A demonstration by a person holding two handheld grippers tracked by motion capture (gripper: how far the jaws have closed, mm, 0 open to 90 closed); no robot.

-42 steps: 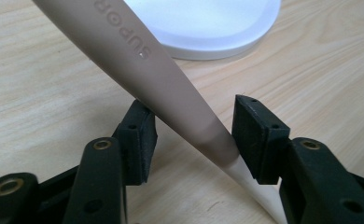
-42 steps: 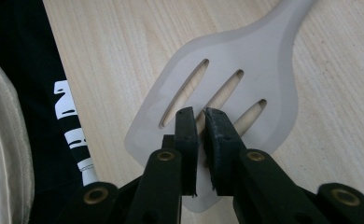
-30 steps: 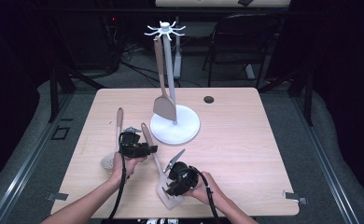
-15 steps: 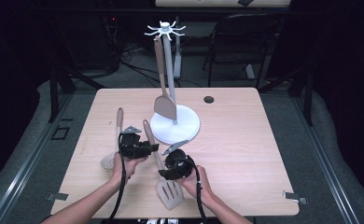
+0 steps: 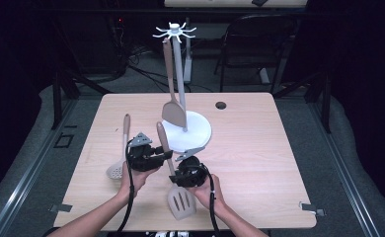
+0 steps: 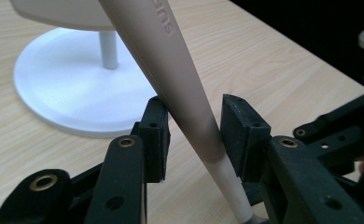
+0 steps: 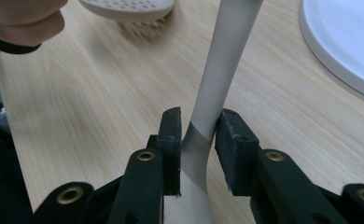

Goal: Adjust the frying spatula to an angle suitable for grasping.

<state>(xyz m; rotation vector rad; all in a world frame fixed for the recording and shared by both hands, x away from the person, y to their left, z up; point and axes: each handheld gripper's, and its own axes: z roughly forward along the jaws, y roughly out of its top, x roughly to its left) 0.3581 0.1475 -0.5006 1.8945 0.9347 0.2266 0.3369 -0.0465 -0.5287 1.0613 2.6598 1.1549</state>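
Beige wood made up the table [image 5: 279, 163], seen from above with the person's forearms entering at the bottom of the frame. At left of centre a skimmer [image 5: 119, 158] lay flat, its round perforated head toward the bottom. Just right of it sat the left gripper [image 5: 156, 157], and a slotted spatula [image 5: 173, 173] ran from its tan handle tip at centre down to its pale slotted blade near the lower edge. In the left gripper view the spatula's handle [image 6: 185, 84] passed between the jaws, which stood spread a little to either side of it, one pad near or brushing it; whether they pressed it could not be told. To the right, the right gripper [image 5: 183, 170] sat over the shaft, and in the right gripper view its jaws pinched the neck of the spatula [image 7: 213, 107], where tan met pale. Above these, in the upper middle, a white rack [image 5: 193, 133] stood on a round base, with a solid turner [image 5: 173, 106] hanging from its hooked crown.

The spatula looked light and stiff, with a smooth, perhaps slightly slippery handle. The narrow neck seemed a secure place to grip; a second hold higher up the handle would steady it against swinging.
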